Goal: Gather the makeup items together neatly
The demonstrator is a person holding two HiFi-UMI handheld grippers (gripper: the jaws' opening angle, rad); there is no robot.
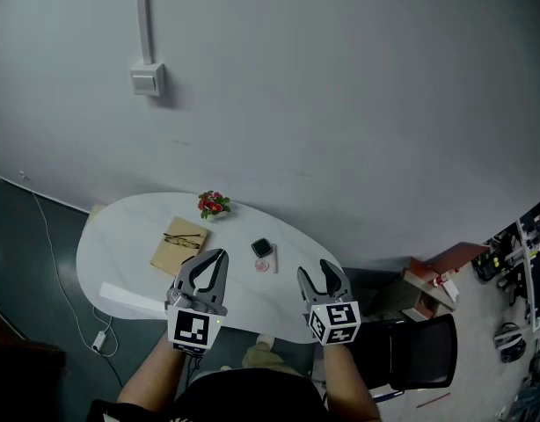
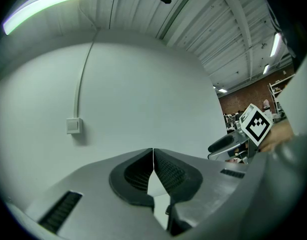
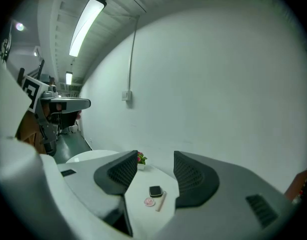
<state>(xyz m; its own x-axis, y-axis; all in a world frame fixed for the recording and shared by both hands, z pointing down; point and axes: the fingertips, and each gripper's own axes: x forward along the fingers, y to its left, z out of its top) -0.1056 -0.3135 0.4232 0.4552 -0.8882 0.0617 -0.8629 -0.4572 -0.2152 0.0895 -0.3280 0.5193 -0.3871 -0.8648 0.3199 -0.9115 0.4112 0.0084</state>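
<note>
Hovering at the near edge of the white table, the left gripper has its jaws together on nothing, the right gripper has its jaws apart and empty, and the black compact, pink round pot and pale stick lie clustered mid-table just beyond them.

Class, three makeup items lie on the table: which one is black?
The square compact; the round one beside it is pink, and the stick is pale.
</note>
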